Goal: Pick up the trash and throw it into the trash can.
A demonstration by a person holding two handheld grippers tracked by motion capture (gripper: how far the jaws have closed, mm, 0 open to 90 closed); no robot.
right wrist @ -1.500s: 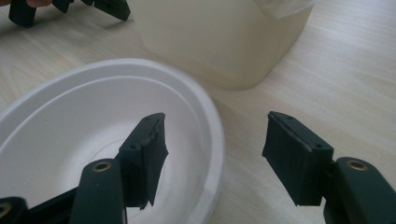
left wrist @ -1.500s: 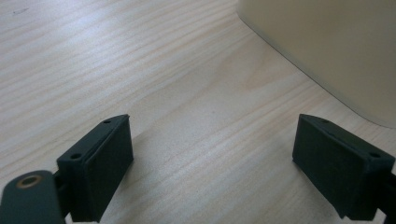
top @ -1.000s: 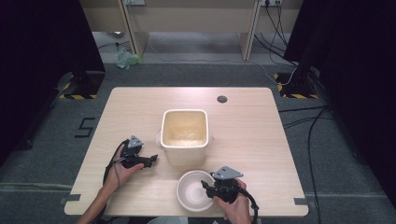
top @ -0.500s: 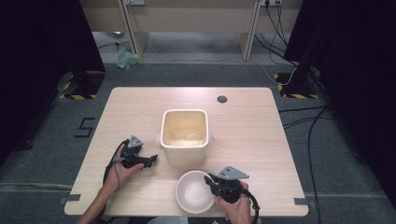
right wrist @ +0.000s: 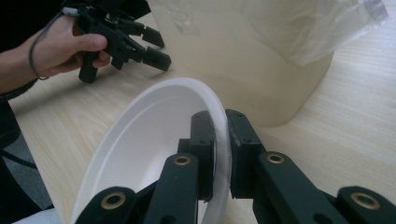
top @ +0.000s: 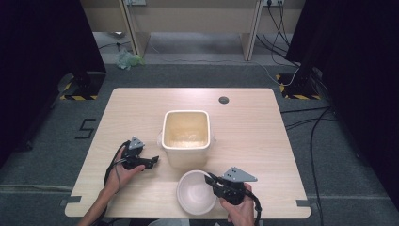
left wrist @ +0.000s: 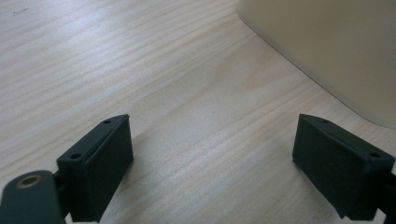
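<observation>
Hands rested low on the table: right gripper [right wrist: 217, 154] had just clamped the white bowl's [right wrist: 154, 135] rim; left gripper [left wrist: 212, 163] lay level, jaws wide, empty

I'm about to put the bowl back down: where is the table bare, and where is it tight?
Bare: the wide table stretch right of the bin, and the far-left corner. Crowded: the near edge, where the white bowl, right gripper and left gripper sit close to the bin.

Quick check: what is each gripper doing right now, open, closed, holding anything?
Left gripper: open, nothing between its jaws, beside the cream bin.
Right gripper: jaws have just closed, shut on the rim of the white bowl.
</observation>
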